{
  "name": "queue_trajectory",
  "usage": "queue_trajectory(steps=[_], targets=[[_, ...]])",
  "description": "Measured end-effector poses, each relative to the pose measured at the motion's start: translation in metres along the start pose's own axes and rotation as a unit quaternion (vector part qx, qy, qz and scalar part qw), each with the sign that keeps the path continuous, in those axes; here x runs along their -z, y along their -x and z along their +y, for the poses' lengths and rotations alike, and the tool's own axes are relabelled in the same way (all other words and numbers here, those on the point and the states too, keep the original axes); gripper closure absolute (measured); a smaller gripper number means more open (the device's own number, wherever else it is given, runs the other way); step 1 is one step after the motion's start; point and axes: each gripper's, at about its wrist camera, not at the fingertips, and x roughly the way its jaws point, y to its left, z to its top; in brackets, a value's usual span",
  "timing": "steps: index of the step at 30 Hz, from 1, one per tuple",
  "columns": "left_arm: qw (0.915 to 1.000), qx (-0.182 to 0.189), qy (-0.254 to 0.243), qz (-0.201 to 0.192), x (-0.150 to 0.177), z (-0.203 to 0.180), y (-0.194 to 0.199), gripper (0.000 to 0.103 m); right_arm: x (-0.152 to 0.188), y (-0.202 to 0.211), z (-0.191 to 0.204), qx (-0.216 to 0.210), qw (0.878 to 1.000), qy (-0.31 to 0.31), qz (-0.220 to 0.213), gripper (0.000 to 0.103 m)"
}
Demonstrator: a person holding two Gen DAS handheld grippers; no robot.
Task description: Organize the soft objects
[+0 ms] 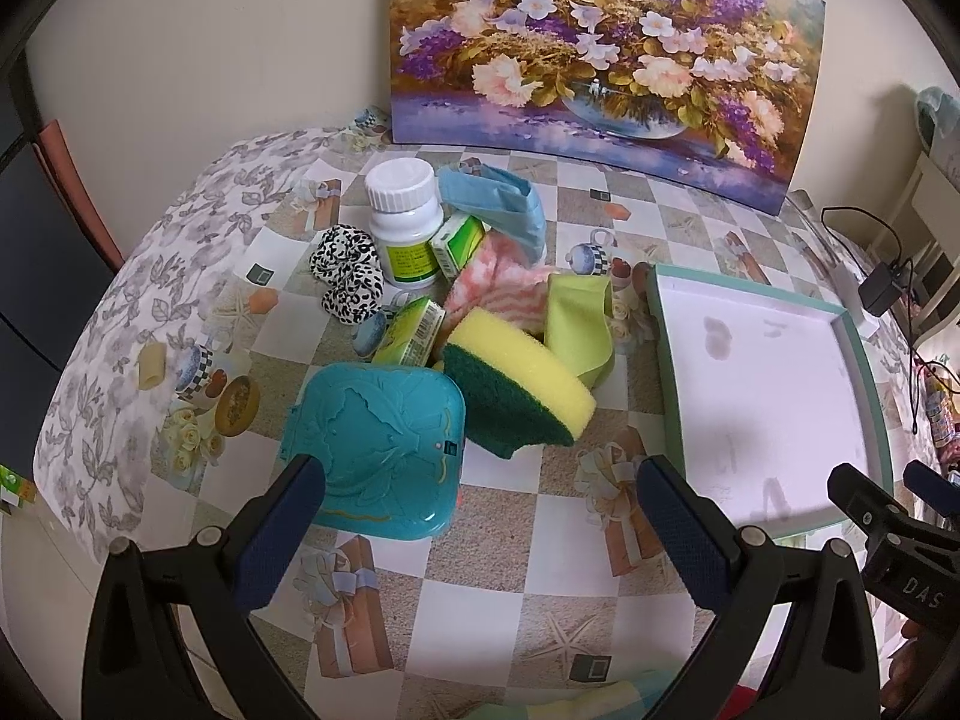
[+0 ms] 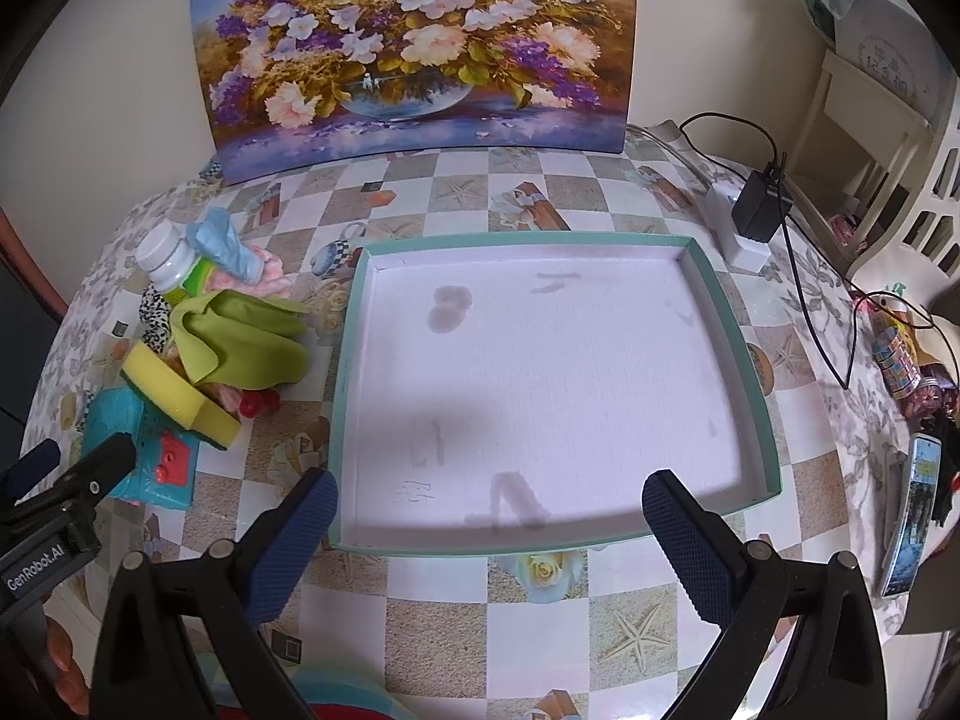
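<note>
A pile on the table holds a yellow-green sponge (image 1: 516, 381), a green cloth (image 1: 579, 324), a pink striped cloth (image 1: 498, 285), a blue cloth (image 1: 504, 204) and a leopard scrunchie (image 1: 348, 273). The sponge (image 2: 180, 399) and green cloth (image 2: 246, 339) also show in the right wrist view. A shallow teal-rimmed tray (image 2: 753, 360) with a white floor lies right of the pile and holds nothing. My left gripper (image 1: 480, 498) is open above the table in front of the sponge. My right gripper (image 2: 489, 510) is open over the tray's near rim.
Hard items sit in the pile: a white pill bottle (image 1: 402, 222), small green boxes (image 1: 459, 243), a teal plastic case (image 1: 378, 450). A flower painting (image 1: 606, 54) leans on the wall. A charger and cables (image 2: 759, 204) and a phone (image 2: 912, 510) lie at right.
</note>
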Motion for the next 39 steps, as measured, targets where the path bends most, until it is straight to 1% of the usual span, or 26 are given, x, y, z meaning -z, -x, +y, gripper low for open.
queue_trajectory(steps=[9, 11, 15, 16, 18, 19, 22, 27, 33, 37, 39], targets=[[1.0, 0.0, 0.0, -0.002, -0.001, 0.0, 0.001, 0.0, 0.001, 0.0, 0.002, -0.001, 1.0, 0.004, -0.001, 0.0], [0.9999, 0.012, 0.008, 0.001, -0.001, 0.0, 0.002, 0.0, 0.001, 0.0, 0.001, -0.002, 1.0, 0.005, -0.001, 0.0], [0.9997, 0.02, 0.011, 0.0, -0.003, 0.001, 0.003, 0.0, 0.001, 0.0, 0.002, -0.002, 1.0, 0.005, -0.001, 0.0], [0.9999, 0.009, 0.005, 0.005, -0.002, 0.001, 0.003, 0.0, 0.001, 0.0, 0.002, -0.003, 1.0, 0.005, -0.002, 0.0], [1.0, 0.006, 0.001, 0.007, -0.003, 0.001, 0.005, 0.0, 0.001, 0.001, 0.003, -0.001, 1.0, 0.006, -0.002, 0.0], [0.9999, -0.003, -0.005, 0.009, -0.003, 0.001, 0.005, 0.0, 0.001, 0.001, 0.003, -0.002, 1.0, 0.007, -0.002, 0.0], [0.9998, -0.014, -0.012, 0.009, -0.003, 0.002, 0.005, 0.0, 0.0, 0.0, 0.005, -0.002, 1.0, 0.011, -0.003, 0.0], [1.0, 0.0, -0.003, 0.003, -0.002, 0.007, 0.007, 0.0, 0.0, -0.002, 0.007, 0.005, 1.0, 0.016, -0.002, 0.001], [1.0, 0.003, 0.004, -0.002, -0.005, 0.015, 0.014, 0.0, 0.0, 0.002, 0.011, 0.009, 1.0, 0.022, -0.011, 0.001], [0.9997, 0.015, 0.014, -0.009, -0.015, 0.023, 0.022, 0.0, -0.001, 0.008, 0.014, 0.007, 1.0, 0.025, -0.015, 0.002], [0.9995, 0.02, 0.021, -0.016, -0.026, 0.028, 0.027, 0.0, -0.009, 0.016, 0.018, 0.002, 0.999, 0.027, -0.029, 0.002]])
